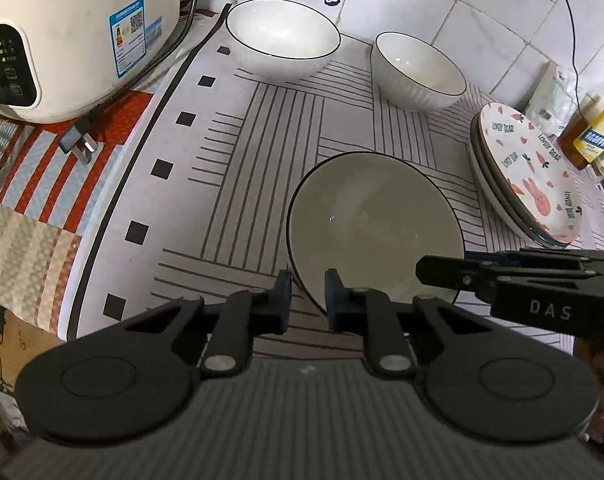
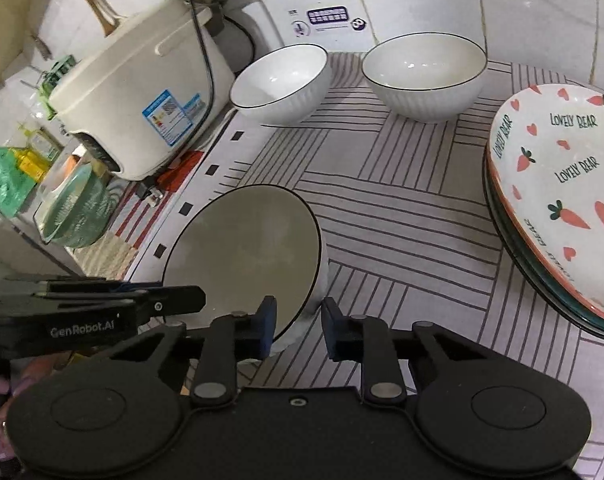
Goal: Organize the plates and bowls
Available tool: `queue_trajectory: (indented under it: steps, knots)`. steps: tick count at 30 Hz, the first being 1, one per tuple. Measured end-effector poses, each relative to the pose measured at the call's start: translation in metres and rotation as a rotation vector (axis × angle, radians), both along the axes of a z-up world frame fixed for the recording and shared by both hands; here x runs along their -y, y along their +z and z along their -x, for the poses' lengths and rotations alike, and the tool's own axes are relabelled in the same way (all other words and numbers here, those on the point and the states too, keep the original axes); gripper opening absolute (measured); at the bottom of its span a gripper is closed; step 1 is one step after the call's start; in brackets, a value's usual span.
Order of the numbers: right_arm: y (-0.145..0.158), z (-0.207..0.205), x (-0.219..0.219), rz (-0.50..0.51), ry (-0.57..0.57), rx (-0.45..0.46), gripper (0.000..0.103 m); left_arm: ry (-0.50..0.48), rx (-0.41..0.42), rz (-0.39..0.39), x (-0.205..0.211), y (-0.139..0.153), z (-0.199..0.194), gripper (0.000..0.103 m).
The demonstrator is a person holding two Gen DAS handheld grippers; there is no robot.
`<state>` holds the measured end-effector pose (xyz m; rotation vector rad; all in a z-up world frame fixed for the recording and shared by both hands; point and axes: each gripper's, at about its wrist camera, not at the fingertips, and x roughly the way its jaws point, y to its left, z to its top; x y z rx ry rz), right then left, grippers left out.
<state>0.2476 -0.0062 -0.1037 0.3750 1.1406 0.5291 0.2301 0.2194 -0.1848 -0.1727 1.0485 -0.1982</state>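
Observation:
A white bowl with a dark rim [image 1: 376,228] [image 2: 246,256] stands near the front of the striped mat. My left gripper [image 1: 308,300] is open, its blue pads either side of the bowl's near-left rim. My right gripper [image 2: 298,328] is open, its jaws either side of the same bowl's near-right rim; it also shows in the left wrist view [image 1: 514,280]. Two more white bowls [image 1: 282,38] [image 1: 420,70] stand at the back. A stack of plates, topped by a rabbit-and-carrot plate [image 1: 532,176] [image 2: 562,184], lies at the right.
A white rice cooker [image 1: 78,36] [image 2: 142,100] with its cord and plug [image 1: 78,142] stands at the left. Jars [image 1: 598,136] sit at the far right by the tiled wall. A green glass bowl [image 2: 74,216] stands left of the mat.

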Motion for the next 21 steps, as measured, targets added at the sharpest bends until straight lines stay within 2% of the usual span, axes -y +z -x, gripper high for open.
queue_trajectory:
  steps: [4, 13, 21]
  knots:
    - [0.002, 0.001, 0.0, 0.013, -0.022, 0.004, 0.025, 0.003, -0.011, 0.017, -0.001, 0.005, 0.001, 0.015]
    - [0.023, -0.001, 0.019, -0.025, -0.081, 0.057, 0.025, -0.019, 0.038, 0.03, 0.005, 0.033, -0.009, 0.015]
    - [0.024, -0.018, 0.027, -0.032, -0.137, 0.072, 0.025, -0.034, 0.023, 0.002, 0.018, 0.031, -0.037, 0.015]
